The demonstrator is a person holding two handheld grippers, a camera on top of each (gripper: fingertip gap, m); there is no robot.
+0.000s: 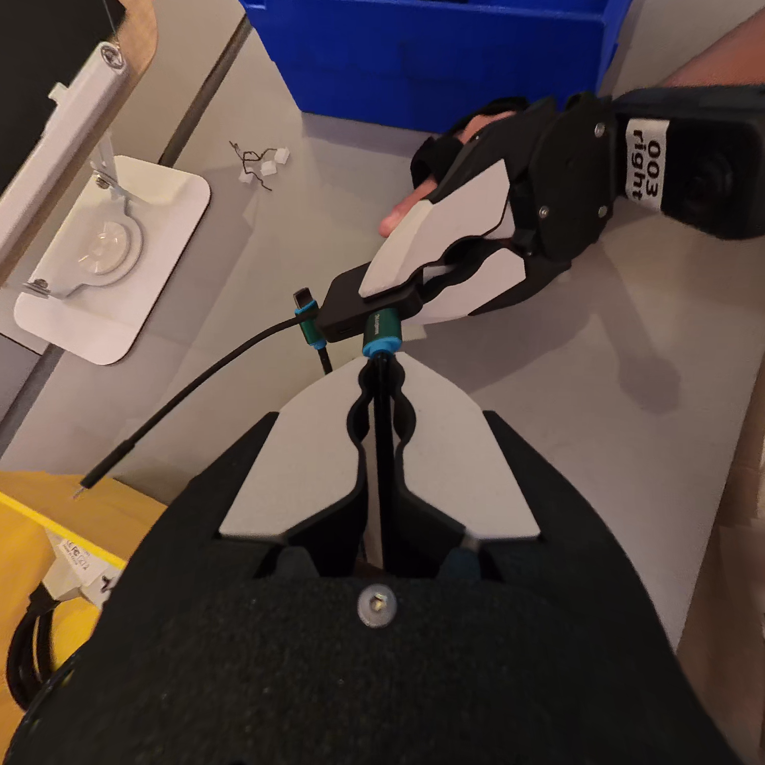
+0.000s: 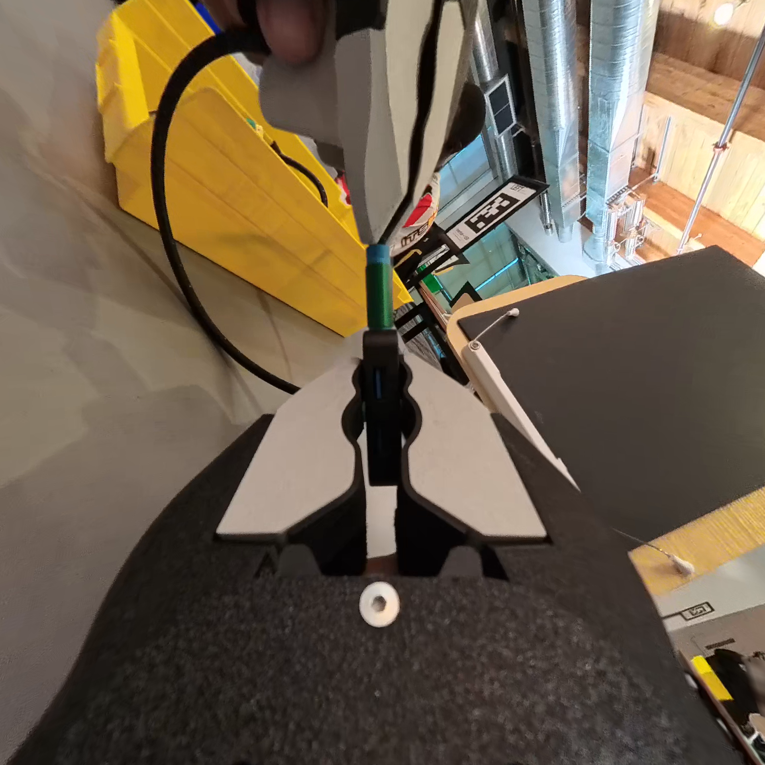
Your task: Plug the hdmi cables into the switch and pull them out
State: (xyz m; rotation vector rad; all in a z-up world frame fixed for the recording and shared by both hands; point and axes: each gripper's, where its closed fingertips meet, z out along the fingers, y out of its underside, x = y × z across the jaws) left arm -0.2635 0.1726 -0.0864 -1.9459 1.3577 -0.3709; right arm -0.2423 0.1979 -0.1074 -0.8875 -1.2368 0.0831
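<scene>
A black HDMI switch (image 1: 352,289) is held above the grey table by my right gripper (image 1: 393,300), which is shut on it. A green HDMI plug with a blue collar (image 1: 380,329) sits in the switch's near side. My left gripper (image 1: 381,366) is shut on that plug's black cable just behind the collar. A second green plug (image 1: 309,321) stands loose at the switch's left, its metal tip free. In the right wrist view, my right gripper (image 2: 381,366) clamps the switch (image 2: 381,418), with the green plug (image 2: 380,289) and the left gripper (image 2: 374,236) beyond.
A blue bin (image 1: 434,54) stands at the back. A white stand base (image 1: 111,265) is at the left, with small white connectors (image 1: 261,165) beside it. A yellow bin (image 1: 41,559) lies near left. A thin black cable (image 1: 198,372) trails left from the switch. Left tips to right tips: about 5 centimetres.
</scene>
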